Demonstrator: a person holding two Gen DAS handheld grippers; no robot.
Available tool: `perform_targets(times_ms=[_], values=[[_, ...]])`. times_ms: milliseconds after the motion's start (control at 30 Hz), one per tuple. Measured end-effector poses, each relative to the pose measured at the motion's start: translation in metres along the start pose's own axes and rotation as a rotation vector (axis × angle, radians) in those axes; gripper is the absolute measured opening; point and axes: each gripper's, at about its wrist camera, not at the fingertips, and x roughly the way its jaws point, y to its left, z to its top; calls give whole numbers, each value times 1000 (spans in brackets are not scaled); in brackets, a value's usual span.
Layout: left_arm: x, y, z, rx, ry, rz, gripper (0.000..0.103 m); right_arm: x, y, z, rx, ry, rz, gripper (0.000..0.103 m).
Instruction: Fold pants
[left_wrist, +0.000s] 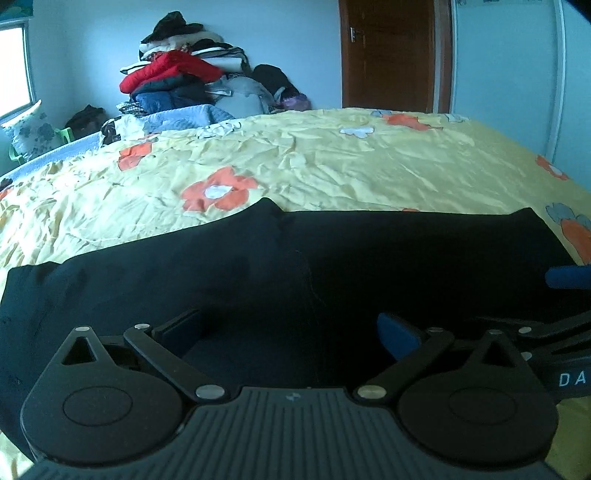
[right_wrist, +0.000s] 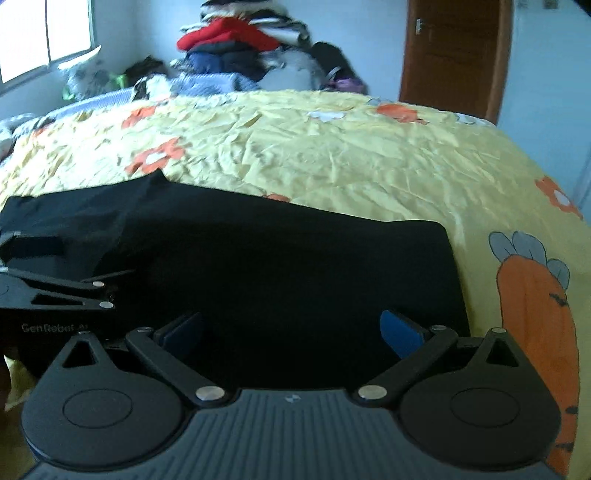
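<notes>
Black pants (left_wrist: 258, 273): lying flat across the near part of the yellow flowered bedspread (left_wrist: 332, 166). Left gripper (left_wrist: 291, 332): jaws spread wide, nothing between them, low over the pants. Right gripper (right_wrist: 291, 332): jaws likewise wide apart, over the pants' right end. Clothes pile (left_wrist: 173, 70): beyond the bed.

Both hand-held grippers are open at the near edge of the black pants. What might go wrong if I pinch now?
1. The pants look already doubled, so the open left hand-held gripper may catch only the top layer.
2. The right hand-held gripper sits close beside the left, so they might collide.
3. The wrinkled yellow bedsheet could get pinched along with the cloth.
</notes>
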Motion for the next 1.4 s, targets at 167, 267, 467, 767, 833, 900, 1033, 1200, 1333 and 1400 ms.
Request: perform_targets(times_ms=[167, 267, 467, 767, 833, 900, 1033, 1200, 1333, 1400], values=[[-1, 0, -4, -11, -26, 4, 103, 2, 4, -5, -3, -46, -24, 103], [0, 2, -5, -26, -27, -4, 103, 2, 5, -9, 1, -73, -30, 103], [1, 3, -7, -37, -39, -8, 103, 2, 4, -10, -2, -82, -31, 103], [1, 4, -8, -48, -40, -15, 103, 2, 5, -10, -1, -84, -26, 103], [1, 5, -8, -47, -41, -14, 103, 2, 5, -10, -1, -84, -27, 103], [1, 5, -8, -48, -41, -14, 103, 2, 5, -10, -1, -84, -28, 103], [0, 5, -8, -43, -41, -17, 103, 2, 5, -10, -1, -84, -27, 103], [-8, 7, -6, -20, -43, 3, 102, 2, 4, -11, -2, -85, -26, 103], [-23, 20, -4, -43, -63, 11, 102, 2, 5, -11, -3, -85, -27, 103], [-32, 30, -5, -52, -65, 16, 102, 2, 4, -10, -3, -85, -26, 103]])
